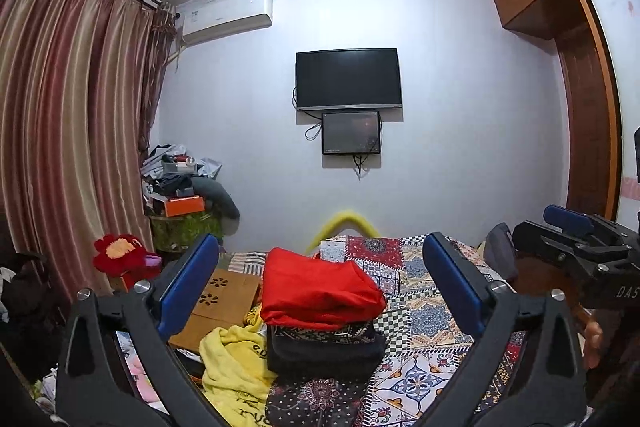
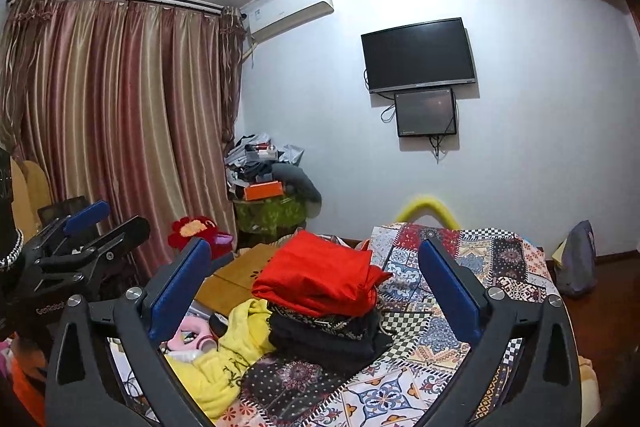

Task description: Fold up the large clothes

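A folded red garment [image 1: 320,291] tops a stack of folded dark clothes [image 1: 324,351] on the patchwork bedspread [image 1: 416,379]. The stack also shows in the right wrist view, red garment [image 2: 320,273] over dark clothes [image 2: 328,339]. A crumpled yellow garment [image 1: 236,367] lies unfolded left of the stack, also in the right wrist view [image 2: 224,359]. My left gripper [image 1: 320,279] is open and empty, held above the bed short of the stack. My right gripper [image 2: 316,275] is open and empty too. Each gripper appears at the edge of the other's view, the right one [image 1: 576,239] and the left one [image 2: 80,227].
A wooden board [image 1: 224,303] lies on the bed left of the stack. A red flower plush [image 1: 120,255] and a cluttered stand [image 1: 184,203] sit by the curtain [image 1: 72,131]. A TV [image 1: 348,79] hangs on the far wall. A wardrobe [image 1: 580,67] stands right.
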### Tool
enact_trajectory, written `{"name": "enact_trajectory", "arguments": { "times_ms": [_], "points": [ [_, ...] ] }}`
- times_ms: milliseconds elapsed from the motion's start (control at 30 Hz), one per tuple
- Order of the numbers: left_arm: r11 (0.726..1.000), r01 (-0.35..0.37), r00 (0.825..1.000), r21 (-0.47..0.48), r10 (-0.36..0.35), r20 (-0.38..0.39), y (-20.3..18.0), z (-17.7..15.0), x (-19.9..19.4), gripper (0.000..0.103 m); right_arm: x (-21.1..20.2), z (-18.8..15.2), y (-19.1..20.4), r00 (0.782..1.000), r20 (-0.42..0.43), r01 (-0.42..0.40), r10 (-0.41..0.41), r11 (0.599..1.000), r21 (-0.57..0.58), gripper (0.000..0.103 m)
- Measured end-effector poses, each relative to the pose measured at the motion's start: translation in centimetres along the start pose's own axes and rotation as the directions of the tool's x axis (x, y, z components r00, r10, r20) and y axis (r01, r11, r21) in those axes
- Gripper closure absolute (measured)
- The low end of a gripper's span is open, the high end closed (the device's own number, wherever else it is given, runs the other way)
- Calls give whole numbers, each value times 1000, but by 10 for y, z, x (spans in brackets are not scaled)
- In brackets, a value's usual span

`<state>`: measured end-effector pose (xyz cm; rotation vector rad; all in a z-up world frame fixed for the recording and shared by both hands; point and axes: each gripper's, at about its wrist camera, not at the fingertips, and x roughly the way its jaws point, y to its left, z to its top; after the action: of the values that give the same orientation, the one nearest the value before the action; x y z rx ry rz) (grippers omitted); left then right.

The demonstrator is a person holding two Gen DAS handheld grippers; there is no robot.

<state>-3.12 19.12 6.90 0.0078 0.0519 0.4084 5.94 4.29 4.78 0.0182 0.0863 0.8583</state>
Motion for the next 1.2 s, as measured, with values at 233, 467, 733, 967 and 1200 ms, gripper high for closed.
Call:
{"name": "enact_trajectory", "arguments": {
  "times_ms": [233, 467, 733, 967, 1200],
  "points": [
    [1000, 3, 1000, 2, -3, -17, -1, -4, 4, 1, 1, -2, -1, 1000, -15, 3, -3, 1000, 2, 0],
    [1000, 1, 999, -6, -1, -33, 2, -4, 10, 1, 2, -2, -3, 1000, -27, 7, -7, 1000, 9, 0],
    [1000, 1, 999, -20, -2, -35, 7, -7, 12, 1, 2, -2, -4, 999, -35, 12, -12, 1000, 9, 0],
    [1000, 0, 999, -22, -1, -44, 9, -8, 16, 1, 2, -3, -5, 999, -40, 17, -16, 1000, 8, 0],
    [1000, 5, 999, -24, -6, -50, 11, -11, 19, 1, 3, -3, -5, 999, -46, 20, -20, 1000, 9, 0]
  ]
}}
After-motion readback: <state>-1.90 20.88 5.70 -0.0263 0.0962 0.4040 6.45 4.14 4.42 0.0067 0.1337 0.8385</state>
